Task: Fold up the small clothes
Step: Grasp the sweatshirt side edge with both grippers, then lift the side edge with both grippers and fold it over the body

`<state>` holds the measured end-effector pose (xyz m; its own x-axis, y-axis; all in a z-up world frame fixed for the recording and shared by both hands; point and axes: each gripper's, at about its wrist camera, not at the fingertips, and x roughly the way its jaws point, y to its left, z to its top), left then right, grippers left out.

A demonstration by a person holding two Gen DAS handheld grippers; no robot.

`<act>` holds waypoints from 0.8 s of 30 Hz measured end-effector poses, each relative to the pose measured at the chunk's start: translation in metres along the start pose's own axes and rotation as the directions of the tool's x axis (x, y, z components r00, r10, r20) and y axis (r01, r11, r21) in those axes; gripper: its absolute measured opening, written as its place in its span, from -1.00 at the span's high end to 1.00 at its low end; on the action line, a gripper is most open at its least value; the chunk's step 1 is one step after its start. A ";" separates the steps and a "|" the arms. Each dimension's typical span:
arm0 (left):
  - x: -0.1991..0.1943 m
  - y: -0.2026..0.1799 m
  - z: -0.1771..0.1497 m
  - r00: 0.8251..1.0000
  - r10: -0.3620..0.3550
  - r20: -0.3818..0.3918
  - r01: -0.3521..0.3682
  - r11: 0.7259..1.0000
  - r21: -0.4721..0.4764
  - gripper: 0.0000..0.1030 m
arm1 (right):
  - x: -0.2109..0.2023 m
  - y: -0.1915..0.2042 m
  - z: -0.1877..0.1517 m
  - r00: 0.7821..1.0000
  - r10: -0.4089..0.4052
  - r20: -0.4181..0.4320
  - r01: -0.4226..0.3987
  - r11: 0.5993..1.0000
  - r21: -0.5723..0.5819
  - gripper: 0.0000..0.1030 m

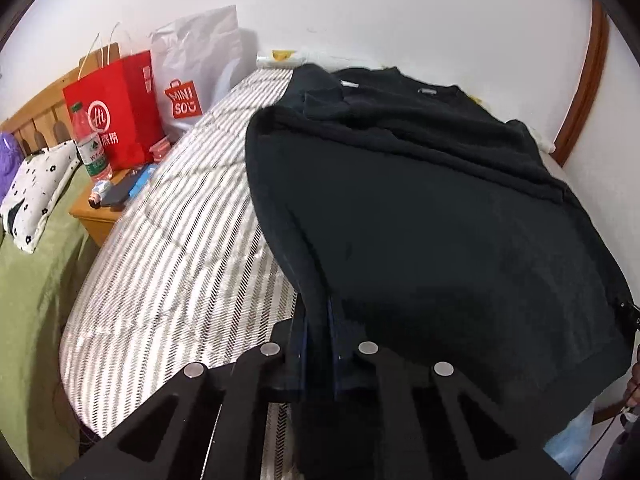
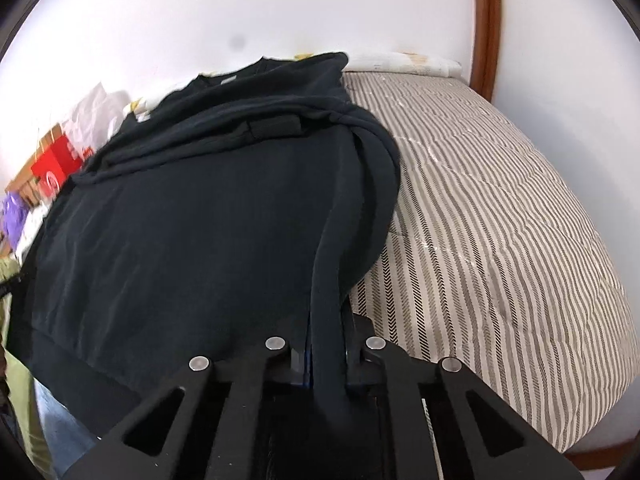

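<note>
Bags (image 1: 132, 108), bottle (image 1: 90, 148) on nightstand (image 1: 100, 216) beside bed (image 1: 180, 240); sweater (image 1: 420, 220) unobstructed

left tool (image 1: 318, 344) clamped on black sweatshirt (image 1: 420, 208) edge | striped bed (image 1: 180, 248)

Sweatshirt (image 1: 420, 208) spread flat on the bed (image 1: 180, 248), collar end toward the wall (image 1: 400, 8), hem end nearest both cameras. Left gripper (image 1: 316, 344) at the hem's left edge, jaws pinched on a fold of it. Right gripper (image 2: 326, 344) at the hem's right edge, likewise clamped on a fold. Sleeves folded across the chest. Bare bed left and right of the garment. Beyond the bed's left side, a nightstand (image 1: 96, 216) bearing a bottle (image 1: 90, 148) and two bags (image 1: 120, 112), side by side against the wall. Further left, a second bed (image 1: 36, 300) with a pillow (image 1: 36, 192) on it.
</note>
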<state>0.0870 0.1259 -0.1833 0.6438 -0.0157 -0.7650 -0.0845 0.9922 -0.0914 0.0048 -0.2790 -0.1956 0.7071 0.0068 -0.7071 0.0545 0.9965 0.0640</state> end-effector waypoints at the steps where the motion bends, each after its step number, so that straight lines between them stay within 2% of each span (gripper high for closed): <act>1: -0.006 -0.001 0.001 1.000 0.000 0.013 0.000 1.000 0.010 0.84 | -0.003 0.000 0.001 1.000 0.003 0.009 -0.003 1.000 0.002 0.84; 14: -0.082 0.005 -0.009 0.990 -0.095 0.102 0.097 0.995 -0.015 0.85 | -0.084 -0.011 -0.012 0.989 0.078 0.125 -0.076 0.997 -0.021 0.85; 20: -0.090 0.002 0.003 0.985 -0.101 0.137 0.103 0.995 -0.011 0.84 | -0.104 -0.010 0.001 0.978 0.098 0.186 -0.098 0.995 -0.012 0.84; 24: -0.086 0.000 0.018 0.982 -0.123 0.142 0.125 0.992 -0.005 0.84 | -0.100 -0.006 0.016 0.974 0.098 0.205 -0.098 0.995 -0.012 0.84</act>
<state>0.0451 0.1298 -0.1065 0.7506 -0.1197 -0.6498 -0.0071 0.9819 -0.1890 -0.0546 -0.2873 -0.1140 0.8384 0.0870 -0.5381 -0.0230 0.9919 0.1246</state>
